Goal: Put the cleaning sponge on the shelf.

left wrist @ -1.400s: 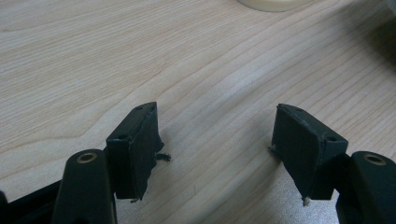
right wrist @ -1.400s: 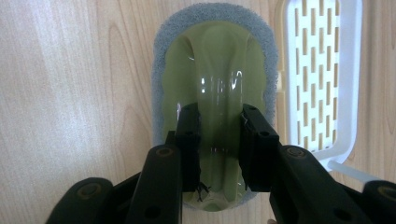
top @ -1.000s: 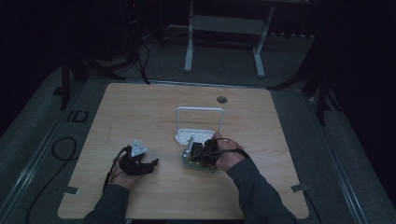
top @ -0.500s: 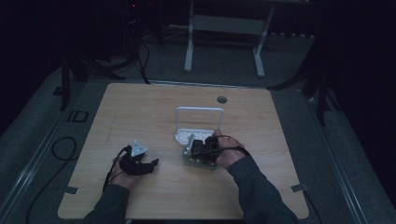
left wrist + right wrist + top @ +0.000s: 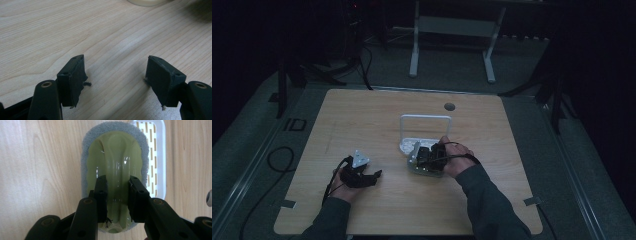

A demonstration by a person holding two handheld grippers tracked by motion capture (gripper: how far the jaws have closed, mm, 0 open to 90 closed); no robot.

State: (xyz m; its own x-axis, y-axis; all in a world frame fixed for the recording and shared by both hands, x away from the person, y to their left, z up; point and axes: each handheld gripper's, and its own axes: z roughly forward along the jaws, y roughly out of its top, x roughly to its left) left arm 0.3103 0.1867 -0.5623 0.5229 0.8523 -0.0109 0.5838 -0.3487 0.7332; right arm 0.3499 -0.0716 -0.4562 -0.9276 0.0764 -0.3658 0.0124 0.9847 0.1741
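Wooden table [image 5: 362, 115]: right gripper [image 5: 117, 185] fingers clamp green scrubber [image 5: 113, 157] ridge; left gripper [image 5: 116, 72] fingers wide, empty

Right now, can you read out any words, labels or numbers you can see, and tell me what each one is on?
"ID": on the dark floor left of the table, in pale letters, seen in the high view.
No other text: the sponge held by the right gripper, the white tray beside it and the left gripper carry no readable marking.
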